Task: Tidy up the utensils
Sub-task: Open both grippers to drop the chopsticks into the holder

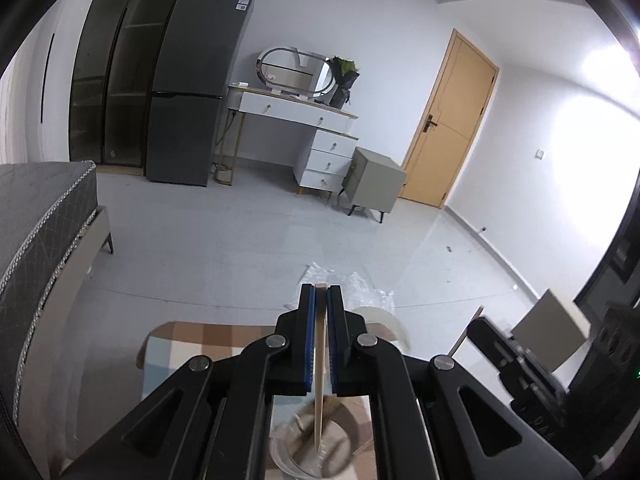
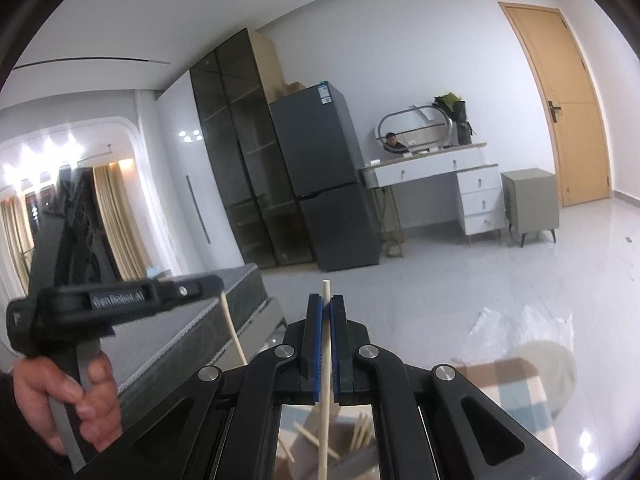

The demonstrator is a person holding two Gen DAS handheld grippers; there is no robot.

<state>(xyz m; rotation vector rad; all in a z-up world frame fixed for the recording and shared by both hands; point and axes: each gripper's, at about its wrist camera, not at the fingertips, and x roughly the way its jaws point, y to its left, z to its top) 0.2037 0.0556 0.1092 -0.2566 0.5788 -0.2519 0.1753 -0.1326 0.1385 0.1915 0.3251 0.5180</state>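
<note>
Chopsticks: one per gripper, both pinched. Left gripper (image 1: 321, 294) has its jaws closed on a pale wooden chopstick (image 1: 319, 376), blue pads tight against it on both sides. Stick runs nearly upright between the fingers, top end flush with the fingertips, pointed tip hanging down into a clear round cup (image 1: 310, 450) below. Cup is blurred; contents cannot be made out beyond a brownish base. Cup sits on a checked cloth (image 1: 188, 344) in tan, white and light blue, near the cloth's close edge. A white round plate (image 1: 386, 320) lies at the cloth's far right corner, with crinkled clear plastic (image 1: 360, 280) on the floor beyond it.

Right gripper (image 2: 325, 300) also has jaws pressed onto a second chopstick (image 2: 326, 360), upright, blunt end poking just above the fingertips. Below it, a loose pile of more chopsticks (image 2: 360, 432) on a tan surface, partly hidden by the gripper body. In the right wrist view the left gripper (image 2: 216, 286) shows from the side, held by a hand (image 2: 66, 400), its chopstick (image 2: 234, 334) slanting down.

Background: dark fridge (image 1: 192, 80), white dressing table (image 1: 296, 116) with oval mirror (image 1: 296, 70), wooden door (image 1: 450, 120), grey bed (image 1: 40, 232) at left.
</note>
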